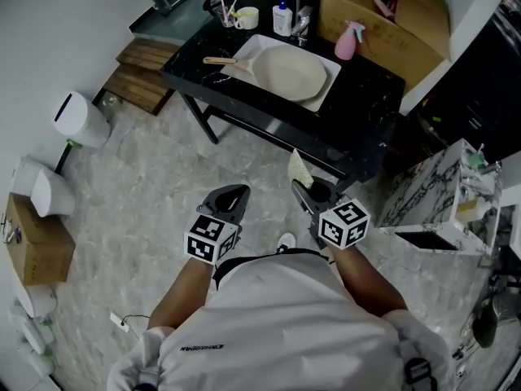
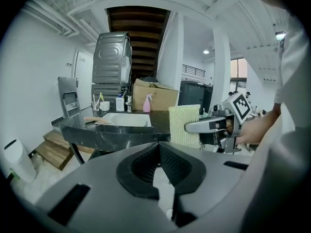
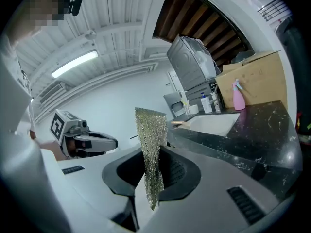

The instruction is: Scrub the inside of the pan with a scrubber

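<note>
The pale pan (image 1: 286,72) with a wooden handle (image 1: 220,60) lies in the white sink (image 1: 252,46) of a black counter (image 1: 366,80), well ahead of both grippers. My right gripper (image 1: 299,187) is shut on a thin yellow-green mesh scrubber (image 1: 298,168), which stands upright between its jaws (image 3: 148,140). My left gripper (image 1: 236,192) is beside it on the left, jaws shut and empty (image 2: 158,147). In the left gripper view the scrubber (image 2: 184,125) and the right gripper (image 2: 192,126) show on the right, with the sink (image 2: 124,119) beyond. The right gripper view has the left gripper (image 3: 112,142) at the left.
Behind the sink stand a pink spray bottle (image 1: 347,41), a white bottle (image 1: 282,19), a cup with brushes (image 1: 244,16) and a cardboard box (image 1: 391,10). Wooden steps (image 1: 142,72) and white bins (image 1: 77,119) are left, a marbled cabinet (image 1: 431,194) right. I stand on stone floor (image 1: 146,210).
</note>
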